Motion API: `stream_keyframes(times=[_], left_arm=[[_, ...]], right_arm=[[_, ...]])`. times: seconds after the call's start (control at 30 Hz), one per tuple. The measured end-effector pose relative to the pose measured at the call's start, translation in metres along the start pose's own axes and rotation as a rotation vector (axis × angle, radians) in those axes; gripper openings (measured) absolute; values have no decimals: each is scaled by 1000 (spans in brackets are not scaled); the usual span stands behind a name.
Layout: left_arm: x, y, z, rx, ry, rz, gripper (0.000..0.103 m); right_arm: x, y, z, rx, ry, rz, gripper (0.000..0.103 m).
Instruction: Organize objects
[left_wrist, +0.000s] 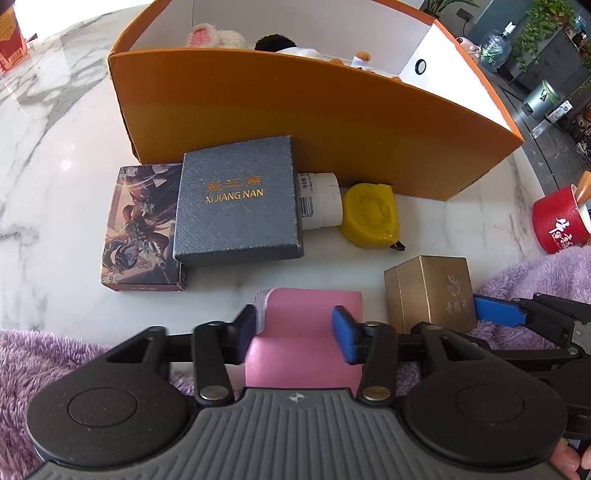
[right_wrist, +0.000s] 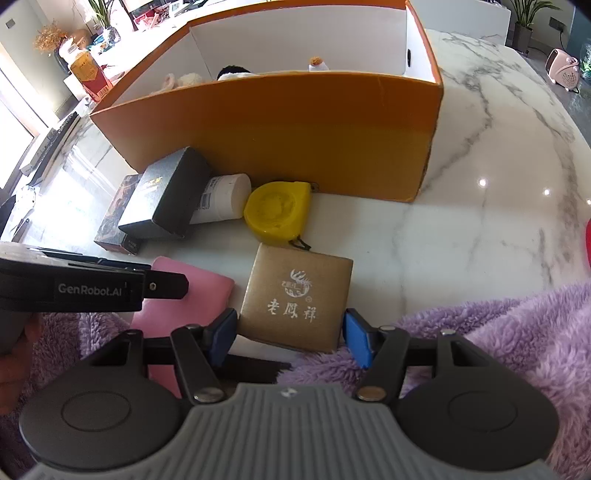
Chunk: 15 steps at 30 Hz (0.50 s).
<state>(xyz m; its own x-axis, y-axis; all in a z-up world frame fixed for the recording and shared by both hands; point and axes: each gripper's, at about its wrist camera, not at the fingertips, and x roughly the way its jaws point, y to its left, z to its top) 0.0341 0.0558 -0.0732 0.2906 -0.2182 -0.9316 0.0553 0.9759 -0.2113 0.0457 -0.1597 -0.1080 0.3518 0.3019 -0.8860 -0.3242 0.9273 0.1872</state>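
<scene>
A flat pink pad (left_wrist: 310, 306) lies at the table's near edge, partly on purple fleece. My left gripper (left_wrist: 295, 332) hovers over it, open, one finger on each side and the blue pad overlapping its right edge. A gold box (right_wrist: 295, 295) with white characters fills the gap of my right gripper (right_wrist: 290, 330), both pads pressing its sides. In the left wrist view the gold box (left_wrist: 430, 295) stands right of the pink pad, with one blue fingertip (left_wrist: 496, 310) at its side. An orange box (left_wrist: 295, 110) with white inner walls stands behind.
Against the orange box's front wall lie an illustrated card box (left_wrist: 136, 229), a grey-blue gift box (left_wrist: 240, 203) leaning on a white bottle (left_wrist: 321, 199), and a yellow tape measure (left_wrist: 369, 216). Plush toys (left_wrist: 214, 35) sit inside. A red cup (left_wrist: 557, 225) stands right. Purple fleece sleeves (right_wrist: 517, 332) flank the grippers.
</scene>
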Motion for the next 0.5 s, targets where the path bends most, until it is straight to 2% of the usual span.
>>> stream_keyframes(times=[0.03,0.23,0.5], left_arm=[[-1,-2,-1,3,5,10,77],[4,-20,-15,80,49,59,82],[16,-36,-21,161,45,132,91]], right_arm=[[-1,-1,-1,0,-1,0,64],[-3,-8,-2,17,-2,19,64],[-3,-14,0,30,8,15,65]])
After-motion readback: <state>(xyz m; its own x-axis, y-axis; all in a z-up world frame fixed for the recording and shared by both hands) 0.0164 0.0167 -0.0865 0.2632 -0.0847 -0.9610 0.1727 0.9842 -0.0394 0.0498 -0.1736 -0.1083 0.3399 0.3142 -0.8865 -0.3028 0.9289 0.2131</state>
